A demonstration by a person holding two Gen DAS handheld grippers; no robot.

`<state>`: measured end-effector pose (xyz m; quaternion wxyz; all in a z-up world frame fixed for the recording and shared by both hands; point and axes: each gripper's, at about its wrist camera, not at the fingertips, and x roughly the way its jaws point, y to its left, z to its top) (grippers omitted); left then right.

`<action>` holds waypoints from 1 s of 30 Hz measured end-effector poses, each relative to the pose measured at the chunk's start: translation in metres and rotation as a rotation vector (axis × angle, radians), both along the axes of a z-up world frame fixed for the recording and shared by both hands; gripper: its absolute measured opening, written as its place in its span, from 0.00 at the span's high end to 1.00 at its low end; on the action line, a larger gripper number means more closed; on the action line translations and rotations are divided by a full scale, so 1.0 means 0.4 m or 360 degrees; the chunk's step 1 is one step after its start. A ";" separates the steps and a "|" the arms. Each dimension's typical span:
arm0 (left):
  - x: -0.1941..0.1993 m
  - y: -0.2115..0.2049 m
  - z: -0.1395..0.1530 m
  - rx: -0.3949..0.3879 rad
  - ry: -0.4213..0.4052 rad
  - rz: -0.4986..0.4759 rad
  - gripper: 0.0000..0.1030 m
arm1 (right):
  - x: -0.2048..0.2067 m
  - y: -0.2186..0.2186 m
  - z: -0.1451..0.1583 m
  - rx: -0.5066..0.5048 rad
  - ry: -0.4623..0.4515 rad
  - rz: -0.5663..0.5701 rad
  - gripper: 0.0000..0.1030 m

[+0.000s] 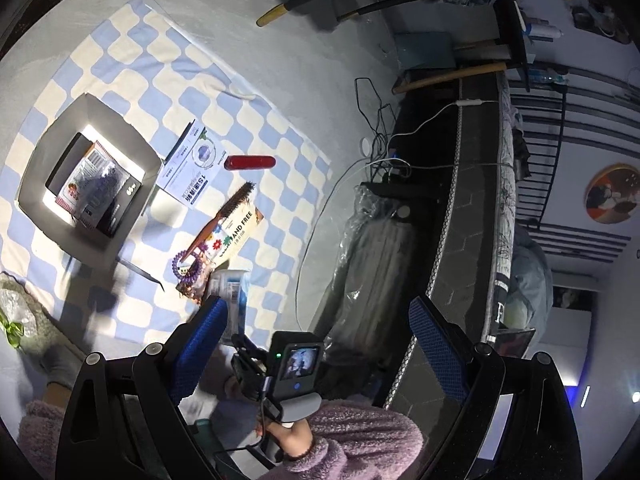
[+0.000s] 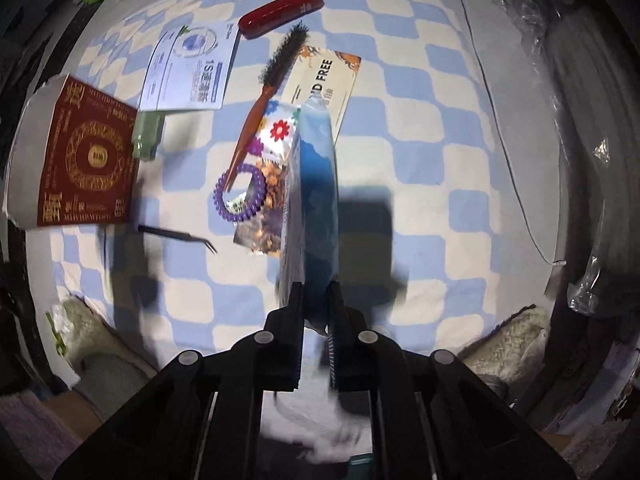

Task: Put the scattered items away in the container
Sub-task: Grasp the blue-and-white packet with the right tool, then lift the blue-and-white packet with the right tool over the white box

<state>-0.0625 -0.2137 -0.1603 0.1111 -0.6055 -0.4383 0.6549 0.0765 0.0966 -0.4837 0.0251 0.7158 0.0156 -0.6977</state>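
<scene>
My right gripper (image 2: pixel 316 292) is shut on a blue and white packet (image 2: pixel 314 184), held on edge above the checkered cloth; the packet also shows in the left wrist view (image 1: pixel 230 292). My left gripper (image 1: pixel 316 320) is open and empty, raised above the cloth's right side. The grey container (image 1: pixel 86 172) stands at left with boxes inside; its red-printed side shows in the right wrist view (image 2: pixel 86 160). On the cloth lie a red case (image 2: pixel 280 12), a brush (image 2: pixel 272 84), a purple coil hair tie (image 2: pixel 240 192), a flowered packet (image 2: pixel 272 148), a white leaflet (image 2: pixel 188 68), black tweezers (image 2: pixel 176 236) and a card (image 2: pixel 324 76).
A blue and cream checkered cloth (image 1: pixel 168 60) covers the floor. A plastic-wrapped bundle (image 1: pixel 372 248), cables (image 1: pixel 380 136) and a dark bed edge (image 1: pixel 460 208) lie at right. Furry slippers (image 2: pixel 92 336) sit at the near edge. A green object (image 2: pixel 148 132) stands beside the container.
</scene>
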 end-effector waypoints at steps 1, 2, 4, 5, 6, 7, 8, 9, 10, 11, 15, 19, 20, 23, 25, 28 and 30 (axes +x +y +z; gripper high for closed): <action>-0.001 0.003 -0.006 0.0010 -0.0004 -0.0003 0.11 | 0.018 -0.005 -0.013 0.0028 -0.0025 0.0045 0.89; -0.003 0.005 -0.012 0.0012 -0.0006 -0.0006 0.11 | 0.032 -0.007 -0.029 0.0018 -0.0057 0.0060 0.89; -0.005 0.003 -0.022 -0.0003 -0.0013 -0.0012 0.11 | 0.058 -0.007 -0.057 -0.0087 -0.0124 0.0038 0.89; -0.006 0.002 -0.026 -0.0012 -0.0022 -0.0009 0.11 | 0.063 -0.012 -0.074 -0.0137 -0.0153 0.0033 0.88; -0.009 0.001 -0.031 -0.0016 -0.0032 -0.0008 0.11 | 0.065 -0.019 -0.089 -0.0183 -0.0169 0.0036 0.87; -0.009 0.003 -0.033 -0.0016 -0.0041 -0.0007 0.11 | 0.064 -0.026 -0.100 -0.0227 -0.0175 0.0046 0.87; -0.011 0.002 -0.033 -0.0015 -0.0047 -0.0004 0.11 | 0.061 -0.035 -0.111 -0.0253 -0.0179 0.0059 0.86; -0.013 0.002 -0.032 -0.0014 -0.0049 -0.0004 0.11 | 0.057 -0.044 -0.119 -0.0259 -0.0177 0.0068 0.83; -0.016 0.002 -0.028 -0.0017 -0.0048 -0.0004 0.11 | 0.052 -0.050 -0.122 -0.0254 -0.0174 0.0063 0.79; -0.013 0.000 -0.025 -0.0022 -0.0043 -0.0006 0.11 | 0.046 -0.054 -0.126 -0.0248 -0.0178 0.0040 0.77; -0.017 0.002 -0.010 -0.0051 -0.0018 -0.0041 0.11 | 0.014 -0.041 -0.160 -0.0312 -0.0210 -0.0146 0.68; -0.029 0.007 -0.015 -0.0102 -0.0060 -0.0036 0.11 | 0.001 -0.017 -0.192 -0.0318 -0.0228 -0.0247 0.82; -0.032 0.012 -0.014 -0.0099 -0.0062 -0.0037 0.11 | 0.000 -0.012 -0.192 -0.0283 -0.0218 -0.0247 0.85; -0.034 0.017 -0.012 -0.0103 -0.0052 -0.0061 0.11 | -0.011 0.026 -0.158 -0.0311 -0.0169 -0.0378 0.86; -0.035 0.023 -0.013 -0.0134 -0.0051 -0.0068 0.11 | -0.020 0.069 -0.108 -0.0471 -0.0149 -0.0582 0.86; -0.037 0.042 -0.017 -0.0167 -0.0073 -0.0097 0.11 | -0.037 0.110 -0.017 -0.0849 -0.0124 -0.0802 0.86; -0.040 0.063 -0.020 -0.0141 -0.0053 -0.0144 0.11 | -0.048 0.125 0.057 -0.1111 -0.0079 -0.0882 0.86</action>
